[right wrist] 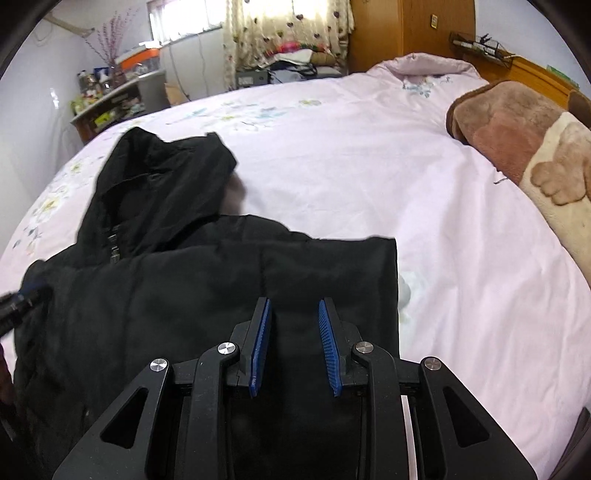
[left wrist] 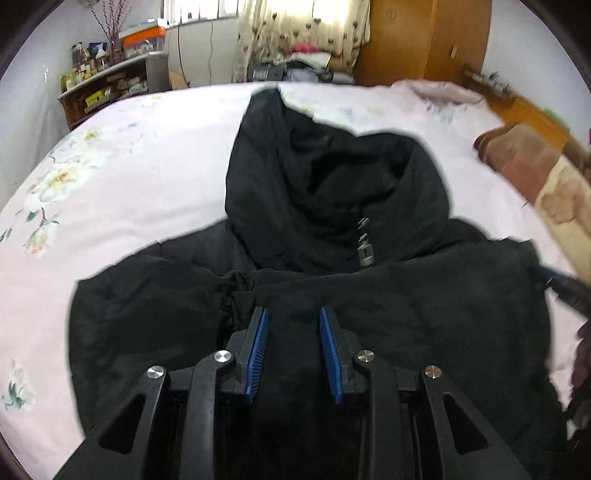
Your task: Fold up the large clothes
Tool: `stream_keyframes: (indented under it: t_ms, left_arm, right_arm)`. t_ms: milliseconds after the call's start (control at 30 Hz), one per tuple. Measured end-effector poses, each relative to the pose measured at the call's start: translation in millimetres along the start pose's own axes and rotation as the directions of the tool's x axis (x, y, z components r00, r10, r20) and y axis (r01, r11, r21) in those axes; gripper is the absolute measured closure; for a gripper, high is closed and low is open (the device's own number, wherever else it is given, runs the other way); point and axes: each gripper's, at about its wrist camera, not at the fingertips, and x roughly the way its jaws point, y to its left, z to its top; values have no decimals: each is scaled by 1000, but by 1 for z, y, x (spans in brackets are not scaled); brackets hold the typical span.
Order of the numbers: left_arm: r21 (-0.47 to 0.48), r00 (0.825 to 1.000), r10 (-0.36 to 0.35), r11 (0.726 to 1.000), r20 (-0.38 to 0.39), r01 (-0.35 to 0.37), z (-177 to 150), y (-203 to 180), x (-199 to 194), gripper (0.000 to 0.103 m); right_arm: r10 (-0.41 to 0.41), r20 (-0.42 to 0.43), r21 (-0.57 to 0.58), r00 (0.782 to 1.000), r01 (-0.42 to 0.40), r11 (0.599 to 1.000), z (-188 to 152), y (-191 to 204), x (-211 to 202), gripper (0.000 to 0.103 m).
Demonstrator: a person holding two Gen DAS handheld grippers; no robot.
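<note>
A black hooded jacket (left wrist: 332,295) lies on the pink floral bed sheet (left wrist: 129,177), hood pointing away, silver zipper pull (left wrist: 364,251) at the collar. It also shows in the right wrist view (right wrist: 184,288), with its folded right edge near the middle. My left gripper (left wrist: 293,314) is open, its blue pads hovering over the jacket's chest near the left shoulder. My right gripper (right wrist: 294,306) is open over the jacket's right part, close to its edge. The other gripper's tip shows at the right edge (left wrist: 565,291) and at the left edge (right wrist: 22,299).
A brown and cream blanket (right wrist: 517,147) lies at the bed's right side. A pink pillow (right wrist: 424,62) is at the far end. A cluttered shelf (left wrist: 103,85), curtains (right wrist: 288,29) and a wooden wardrobe (left wrist: 424,40) stand beyond the bed.
</note>
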Motion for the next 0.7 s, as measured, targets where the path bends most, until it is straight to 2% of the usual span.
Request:
stream_keyframes:
  t_ms: [100, 200, 367, 467, 633, 700]
  left_arm:
    - [33, 1000, 31, 999, 3, -31, -7, 0, 18, 72]
    - [28, 1000, 26, 999, 3, -26, -11, 1, 27, 72]
    - [47, 999, 47, 998, 3, -47, -7, -4, 29, 72]
    - [66, 999, 33, 997, 8, -34, 2, -7, 6, 74]
    - [81, 993, -47, 996, 112, 38, -8, 4, -55, 74]
    - [71, 993, -65, 996, 96, 58, -21, 7, -59, 74]
  right_arm:
    - [-1, -39, -9, 999, 1, 1000, 4, -2, 23, 76]
    - [-36, -93, -39, 995, 33, 999, -3, -3, 48, 77]
    - [-69, -109, -51, 992, 64, 997, -6, 1, 55, 77]
    - [-89, -91, -58, 992, 84, 995, 2, 4, 35, 77]
    - [27, 4, -41, 1000, -27, 999, -9, 10, -23, 76]
    - [61, 14, -41, 998, -61, 997, -21, 16, -33, 76]
